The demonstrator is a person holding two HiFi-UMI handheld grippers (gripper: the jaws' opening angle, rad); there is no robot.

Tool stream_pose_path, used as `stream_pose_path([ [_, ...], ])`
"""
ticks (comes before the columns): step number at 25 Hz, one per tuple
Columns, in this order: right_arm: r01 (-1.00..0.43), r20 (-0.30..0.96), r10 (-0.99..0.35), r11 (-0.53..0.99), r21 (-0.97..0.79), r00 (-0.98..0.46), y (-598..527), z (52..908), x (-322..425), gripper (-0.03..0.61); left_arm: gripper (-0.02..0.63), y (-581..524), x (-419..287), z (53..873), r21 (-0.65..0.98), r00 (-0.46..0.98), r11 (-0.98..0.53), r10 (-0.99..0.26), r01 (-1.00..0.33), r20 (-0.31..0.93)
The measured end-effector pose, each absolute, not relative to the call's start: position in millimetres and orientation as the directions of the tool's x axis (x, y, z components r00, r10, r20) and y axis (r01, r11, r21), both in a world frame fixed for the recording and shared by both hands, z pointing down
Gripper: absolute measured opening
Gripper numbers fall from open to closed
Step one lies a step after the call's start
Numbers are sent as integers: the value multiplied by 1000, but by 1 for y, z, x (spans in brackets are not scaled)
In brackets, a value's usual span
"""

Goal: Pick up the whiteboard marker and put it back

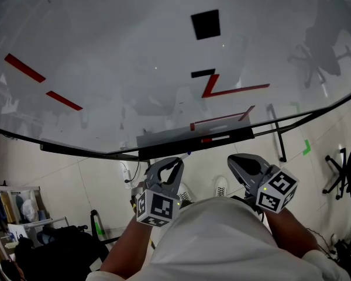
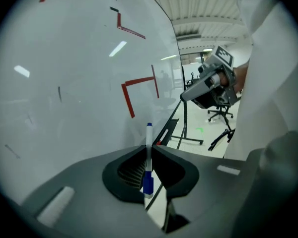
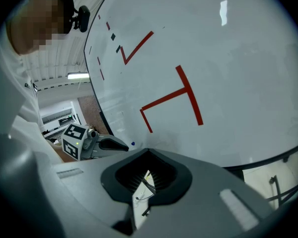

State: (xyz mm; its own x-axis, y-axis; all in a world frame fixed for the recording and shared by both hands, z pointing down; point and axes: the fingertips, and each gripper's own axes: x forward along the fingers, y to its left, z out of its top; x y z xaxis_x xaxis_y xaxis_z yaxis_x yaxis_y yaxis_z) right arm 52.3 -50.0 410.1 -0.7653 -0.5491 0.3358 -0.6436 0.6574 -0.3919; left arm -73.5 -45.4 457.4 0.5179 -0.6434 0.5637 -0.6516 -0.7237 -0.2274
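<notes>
Two grippers, one marker. Left gripper (image 1: 176,161) clamped on the single blue-and-white whiteboard marker (image 2: 148,160), gripped mid-body between the jaws, blue end poking out past the jaw tips. Right gripper (image 1: 234,157) closed on nothing, just right of the left one. One whiteboard (image 1: 134,51) straight ahead of both.

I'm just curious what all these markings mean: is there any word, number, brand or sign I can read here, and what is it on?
No words, brands or numbers can be read.
"Z": a red shape on the whiteboard looks like this letter, but may be mere strokes.
Marker in the left gripper's jaws: print too small to read.
Left cube and right cube: black-and-white square patterns, no text.
</notes>
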Motion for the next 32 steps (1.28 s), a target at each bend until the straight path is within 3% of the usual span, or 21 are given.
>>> stream_pose_path([
  [7,-651,337,-557,650,-393,-760,-50,411,55,2,54,-45,-66,471,-408,462,-763,-634,-501,620],
  [18,-657,339,-562,643,-394,-754,-50,413,58,2,54,-58,-65,486,-479,401,-779,-622,-404,673],
  [32,-666,336,-575,630,-399,-746,-46,414,65,2,54,-72,-64,520,-540,287,-820,-572,-187,769],
])
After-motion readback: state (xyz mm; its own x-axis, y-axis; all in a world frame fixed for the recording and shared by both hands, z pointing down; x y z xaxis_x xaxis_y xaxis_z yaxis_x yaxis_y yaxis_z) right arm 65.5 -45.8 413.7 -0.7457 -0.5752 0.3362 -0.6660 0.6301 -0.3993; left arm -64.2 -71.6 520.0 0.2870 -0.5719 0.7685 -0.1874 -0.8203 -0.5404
